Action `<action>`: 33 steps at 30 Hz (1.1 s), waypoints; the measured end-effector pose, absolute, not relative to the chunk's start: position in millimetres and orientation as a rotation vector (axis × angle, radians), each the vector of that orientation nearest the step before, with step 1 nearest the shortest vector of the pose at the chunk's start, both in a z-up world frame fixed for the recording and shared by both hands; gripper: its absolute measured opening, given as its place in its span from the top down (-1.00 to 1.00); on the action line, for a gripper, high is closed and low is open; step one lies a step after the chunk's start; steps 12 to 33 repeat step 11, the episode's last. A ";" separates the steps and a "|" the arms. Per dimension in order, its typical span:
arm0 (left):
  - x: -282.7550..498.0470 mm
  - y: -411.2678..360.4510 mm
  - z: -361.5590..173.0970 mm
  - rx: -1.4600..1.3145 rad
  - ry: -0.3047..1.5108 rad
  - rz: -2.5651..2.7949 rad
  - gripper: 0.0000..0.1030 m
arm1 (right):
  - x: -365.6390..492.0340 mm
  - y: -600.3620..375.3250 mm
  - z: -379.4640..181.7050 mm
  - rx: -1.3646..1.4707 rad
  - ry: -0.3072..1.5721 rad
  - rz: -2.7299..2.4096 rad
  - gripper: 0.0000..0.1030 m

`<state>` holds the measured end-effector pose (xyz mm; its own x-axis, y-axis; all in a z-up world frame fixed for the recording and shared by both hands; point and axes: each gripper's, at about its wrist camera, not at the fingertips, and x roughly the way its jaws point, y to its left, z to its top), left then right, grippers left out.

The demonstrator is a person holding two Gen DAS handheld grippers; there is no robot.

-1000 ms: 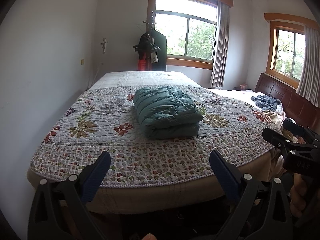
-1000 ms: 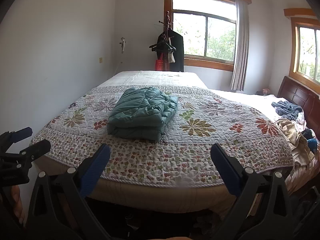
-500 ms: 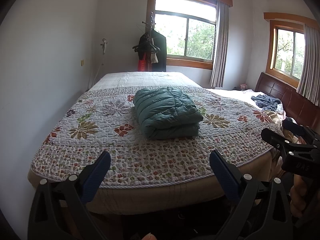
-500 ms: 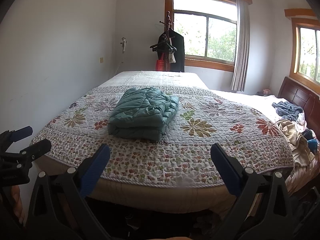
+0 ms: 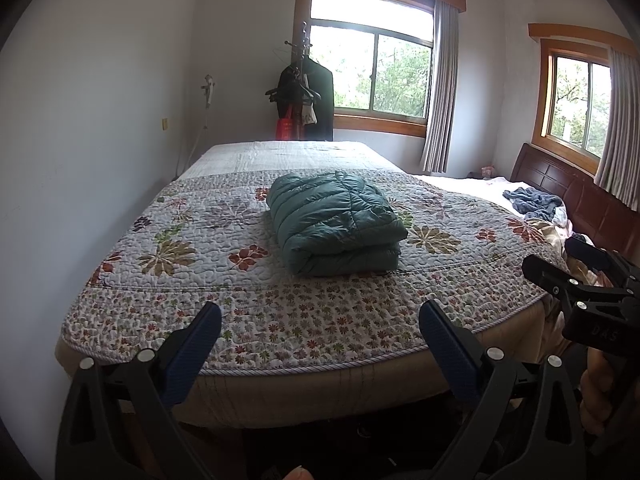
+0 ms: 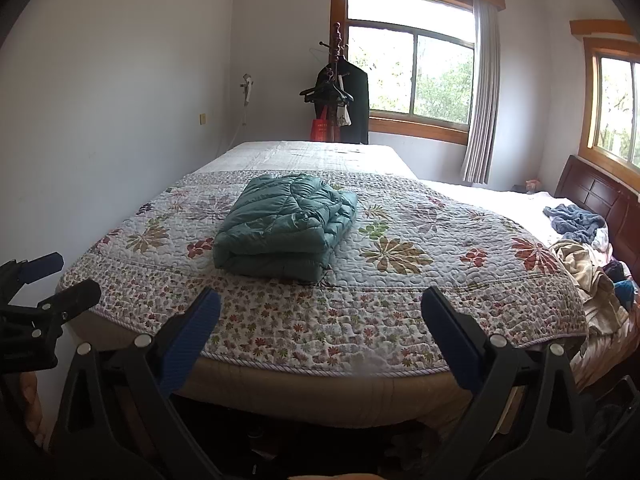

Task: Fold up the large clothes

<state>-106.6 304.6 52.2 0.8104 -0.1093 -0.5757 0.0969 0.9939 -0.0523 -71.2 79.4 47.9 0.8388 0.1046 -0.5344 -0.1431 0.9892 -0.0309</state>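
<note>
Grippers: our left gripper [image 5: 320,332] and right gripper [image 6: 320,330] sit at the bottom of their frames, jaws spread wide, nothing held, both short of the bed edge.
Why held so: we judge we're backed off with both tools clear of the cloth, as you would once a fold is done.
Cross-view: right gripper also shows at lower right of the left wrist view [image 5: 560,264]; left gripper at lower left of the right wrist view [image 6: 52,280].
Bed: floral quilt [image 5: 224,272] fills mid-frame, flat, hem hanging at the near edge.
Jacket: green puffer jacket [image 5: 336,220] lies folded in a compact stack at frame centre, on the quilt, well apart from both grippers. Layers look square; we read the fold as finished.
Right edge: loose clothes pile [image 6: 580,256] at the bed's side, likely next in line.
Far: coat rack [image 5: 302,92] at upper centre by the window.
Delta vs earlier frames: practically none; grippers and jacket unchanged, view barely drifts.
</note>
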 end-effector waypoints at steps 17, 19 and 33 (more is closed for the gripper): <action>-102.2 305.3 43.6 -0.021 0.637 -0.100 -0.92 | -65.0 85.7 37.6 -0.078 0.590 0.142 -0.94; -102.2 305.3 43.6 -0.021 0.637 -0.100 -0.92 | -65.0 85.7 37.6 -0.078 0.590 0.142 -0.94; -102.2 305.3 43.6 -0.021 0.637 -0.100 -0.92 | -65.0 85.7 37.6 -0.078 0.590 0.142 -0.94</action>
